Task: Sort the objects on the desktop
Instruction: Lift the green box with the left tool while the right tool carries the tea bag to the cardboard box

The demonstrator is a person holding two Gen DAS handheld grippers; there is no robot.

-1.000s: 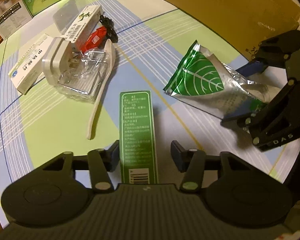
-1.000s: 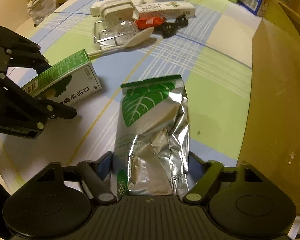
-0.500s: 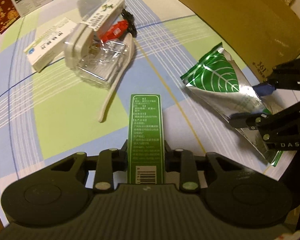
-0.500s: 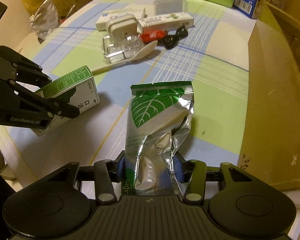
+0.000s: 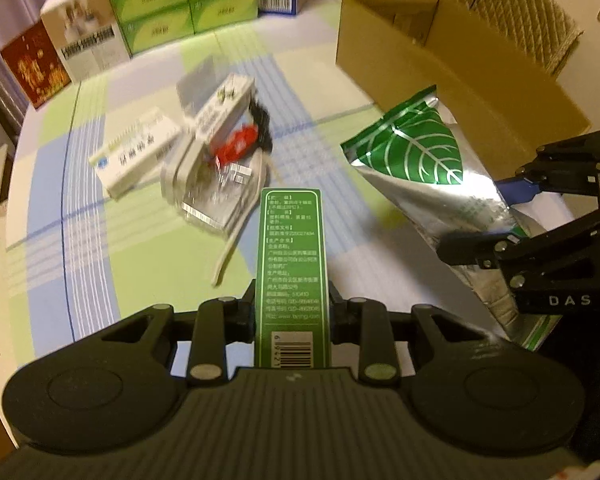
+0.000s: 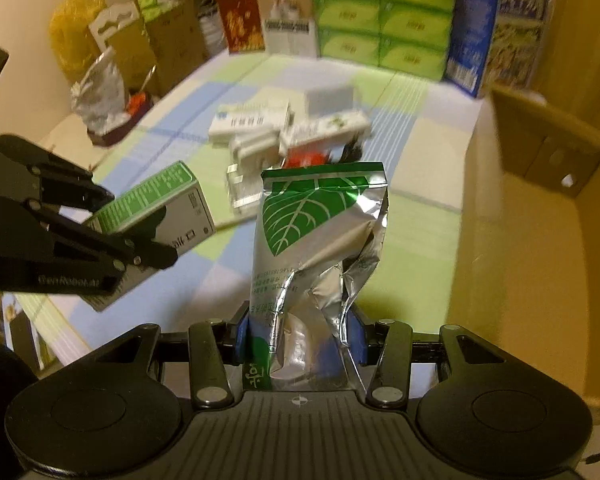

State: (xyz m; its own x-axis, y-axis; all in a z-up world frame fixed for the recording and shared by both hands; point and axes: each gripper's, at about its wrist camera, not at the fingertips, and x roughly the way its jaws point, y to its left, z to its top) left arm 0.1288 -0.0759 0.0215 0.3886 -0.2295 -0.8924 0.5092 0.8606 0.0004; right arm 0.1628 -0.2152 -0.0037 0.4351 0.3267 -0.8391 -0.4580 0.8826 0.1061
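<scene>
Left gripper pinches the green box; right gripper pinches the foil bag. Both are up off the table, none in the cardboard box at its right edge yet. Pile mid-table is left to sort.

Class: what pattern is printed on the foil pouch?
A green leaf with white veins on the foil pouch; right wrist view.

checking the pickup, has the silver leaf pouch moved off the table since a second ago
Yes. The silver leaf pouch, clamped in the right gripper, has risen clear of the checked tablecloth it lay on.
</scene>
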